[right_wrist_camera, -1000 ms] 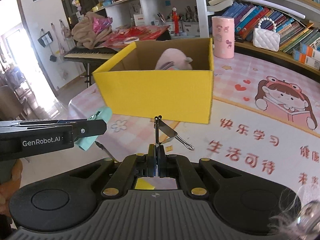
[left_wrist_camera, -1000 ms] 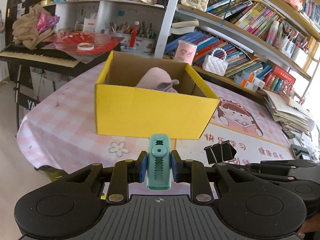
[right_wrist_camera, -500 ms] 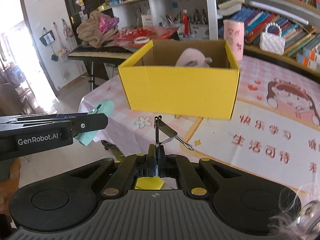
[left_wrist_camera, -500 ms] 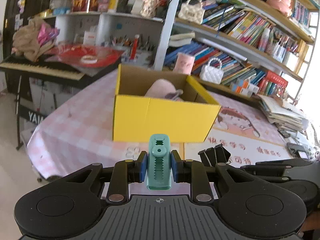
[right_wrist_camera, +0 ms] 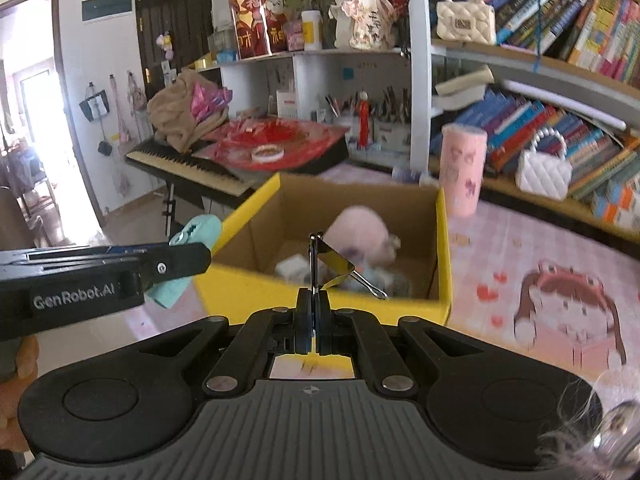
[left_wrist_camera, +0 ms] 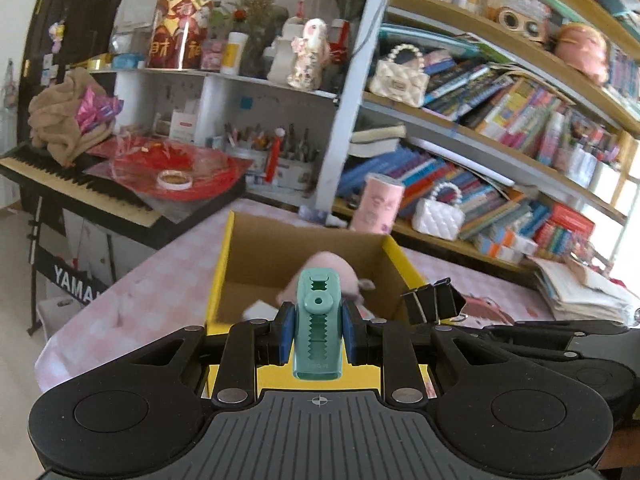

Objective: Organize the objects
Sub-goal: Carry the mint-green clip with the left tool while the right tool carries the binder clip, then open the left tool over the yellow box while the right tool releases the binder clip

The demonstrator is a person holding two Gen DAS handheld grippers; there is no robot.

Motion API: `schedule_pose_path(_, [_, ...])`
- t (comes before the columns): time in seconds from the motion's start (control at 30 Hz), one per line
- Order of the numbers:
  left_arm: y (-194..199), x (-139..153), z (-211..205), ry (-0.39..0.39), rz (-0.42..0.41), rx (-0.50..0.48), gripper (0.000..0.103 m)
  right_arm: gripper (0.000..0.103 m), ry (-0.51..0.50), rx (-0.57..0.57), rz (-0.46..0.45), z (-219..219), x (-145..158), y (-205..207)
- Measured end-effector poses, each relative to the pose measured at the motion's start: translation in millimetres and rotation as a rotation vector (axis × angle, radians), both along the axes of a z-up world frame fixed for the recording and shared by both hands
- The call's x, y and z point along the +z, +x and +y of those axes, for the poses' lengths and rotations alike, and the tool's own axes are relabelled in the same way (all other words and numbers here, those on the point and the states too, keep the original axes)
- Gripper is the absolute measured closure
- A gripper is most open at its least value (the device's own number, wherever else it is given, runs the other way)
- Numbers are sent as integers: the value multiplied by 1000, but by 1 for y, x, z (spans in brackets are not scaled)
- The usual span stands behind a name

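Left gripper [left_wrist_camera: 318,334]: fingers closed on a teal toothed plastic clip [left_wrist_camera: 318,330], held upright between the blue pads [left_wrist_camera: 285,332]; seen side-on from the right wrist view as a black arm marked "GenRobot.AI" with the clip [right_wrist_camera: 192,248] protruding past its tip, over the near left wall of the box.

Right gripper [right_wrist_camera: 313,320]: fingers pressed together on one wire handle of a black binder clip [right_wrist_camera: 334,266]; the clip body tilts to the right above the fingertips, its second handle pointing down and right. From the left wrist view the same binder clip [left_wrist_camera: 432,300] appears just beside the box's right wall.

Yellow cardboard box [right_wrist_camera: 240,288]: open-topped, brown inside, standing on the table directly beyond both grippers. Contents: a pink plush toy [right_wrist_camera: 358,232] toward the far right of the interior, and small pale items on the floor of the box, too blurred to identify.

Table [right_wrist_camera: 500,248]: pink checked cloth with a cartoon girl print on the right.

Pink cylindrical cup [right_wrist_camera: 462,170]: upright, just behind the box's far right corner.

White quilted handbag [right_wrist_camera: 542,170]: on the lower shelf, right of the cup.

Keyboard piano [left_wrist_camera: 72,184]: left of the table, carrying red wrapping and a tape roll.

Bookshelf [left_wrist_camera: 520,120]: packed with books, along the far right.
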State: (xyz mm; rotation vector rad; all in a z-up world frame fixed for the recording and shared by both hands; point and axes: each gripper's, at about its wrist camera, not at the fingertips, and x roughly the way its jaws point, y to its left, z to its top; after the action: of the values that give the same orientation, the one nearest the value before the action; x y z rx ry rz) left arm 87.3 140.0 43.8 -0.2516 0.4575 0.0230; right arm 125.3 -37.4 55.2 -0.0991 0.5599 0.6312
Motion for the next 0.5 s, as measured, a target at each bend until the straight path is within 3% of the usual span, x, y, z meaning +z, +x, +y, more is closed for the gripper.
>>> schedule_pose_path(0.23, [49,-9,3,-9,26,86,80,101,-44,79,-4,22,-9,64])
schedule_pose_path(0.5, [85,-34,5,-6,121,132,80,101,-148,254,66,49,-37,110])
